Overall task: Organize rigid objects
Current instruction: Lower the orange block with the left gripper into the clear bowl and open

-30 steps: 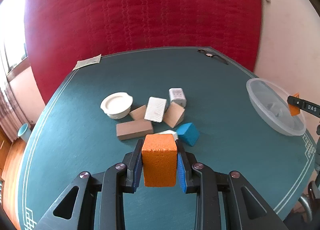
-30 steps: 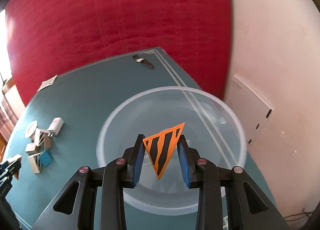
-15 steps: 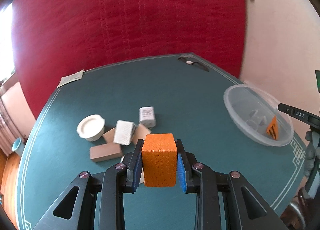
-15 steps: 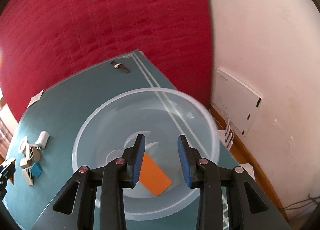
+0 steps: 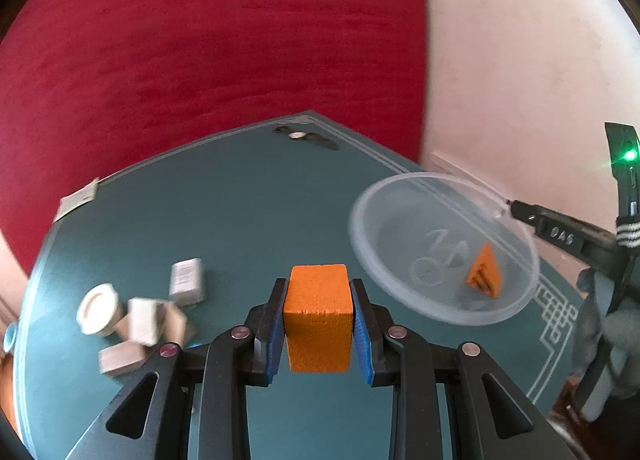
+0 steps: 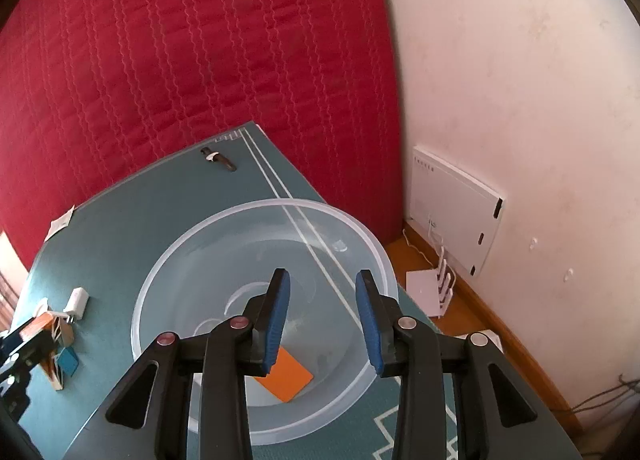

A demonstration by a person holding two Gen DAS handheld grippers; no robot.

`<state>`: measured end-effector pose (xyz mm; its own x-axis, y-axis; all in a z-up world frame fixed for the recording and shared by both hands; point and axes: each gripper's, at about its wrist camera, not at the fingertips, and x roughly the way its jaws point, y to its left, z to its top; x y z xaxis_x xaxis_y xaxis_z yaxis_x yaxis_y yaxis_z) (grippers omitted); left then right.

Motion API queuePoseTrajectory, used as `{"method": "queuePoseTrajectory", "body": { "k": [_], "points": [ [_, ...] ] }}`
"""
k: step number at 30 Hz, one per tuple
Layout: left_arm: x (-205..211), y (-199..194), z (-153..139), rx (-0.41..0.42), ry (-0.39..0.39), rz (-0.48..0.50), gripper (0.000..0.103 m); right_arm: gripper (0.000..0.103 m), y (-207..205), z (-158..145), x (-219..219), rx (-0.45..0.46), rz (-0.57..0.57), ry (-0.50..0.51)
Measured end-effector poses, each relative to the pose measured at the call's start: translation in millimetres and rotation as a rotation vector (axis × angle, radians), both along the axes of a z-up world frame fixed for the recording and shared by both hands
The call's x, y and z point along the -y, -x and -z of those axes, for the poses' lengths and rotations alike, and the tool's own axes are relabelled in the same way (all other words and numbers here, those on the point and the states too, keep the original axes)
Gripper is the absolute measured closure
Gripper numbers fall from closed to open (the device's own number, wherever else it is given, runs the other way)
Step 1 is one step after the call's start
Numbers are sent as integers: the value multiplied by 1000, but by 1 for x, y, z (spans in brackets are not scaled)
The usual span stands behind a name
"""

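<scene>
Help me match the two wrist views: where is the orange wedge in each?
Left wrist: orange wedge right of centre, inside the clear bowl.
Right wrist: orange wedge low centre, in the bowl's bottom, below the open right gripper.
Shared landmark: the clear bowl.

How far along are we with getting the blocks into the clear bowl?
Early on. Done: one orange wedge lies in the clear bowl, and the right gripper hangs over it with jaws open and empty. In hand: the left gripper is shut on an orange block, not yet over the bowl. Left: the pile of wooden and white pieces on the table.
</scene>
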<state>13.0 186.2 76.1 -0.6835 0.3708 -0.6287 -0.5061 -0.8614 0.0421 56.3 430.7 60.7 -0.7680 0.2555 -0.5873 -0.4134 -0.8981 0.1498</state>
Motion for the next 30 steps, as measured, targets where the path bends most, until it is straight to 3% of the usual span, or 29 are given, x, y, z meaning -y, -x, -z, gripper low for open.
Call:
{"method": "queuePoseTrajectory", "body": {
  "k": [9, 19, 20, 22, 23, 24, 30],
  "points": [
    [-49, 11, 2, 27, -9, 107, 72, 61, 1, 2, -1, -23, 10, -1],
    [-83, 20, 7, 46, -18, 162, 71, 61, 0, 3, -7, -32, 28, 12],
    [-84, 21, 7, 47, -19, 166, 67, 61, 0, 3, -7, -32, 28, 12],
    [-83, 19, 6, 49, -25, 161, 33, 60, 0, 3, -7, -30, 29, 11],
    [-80, 19, 5, 43, -34, 149, 11, 60, 0, 3, -6, -29, 29, 10],
    [-76, 18, 2, 22, -46, 128, 6, 58, -1, 3, -6, -29, 29, 10],
    [-58, 22, 2, -26, -26, 43, 3, 54, -5, 3, -6, -41, 41, 7]
  ]
}}
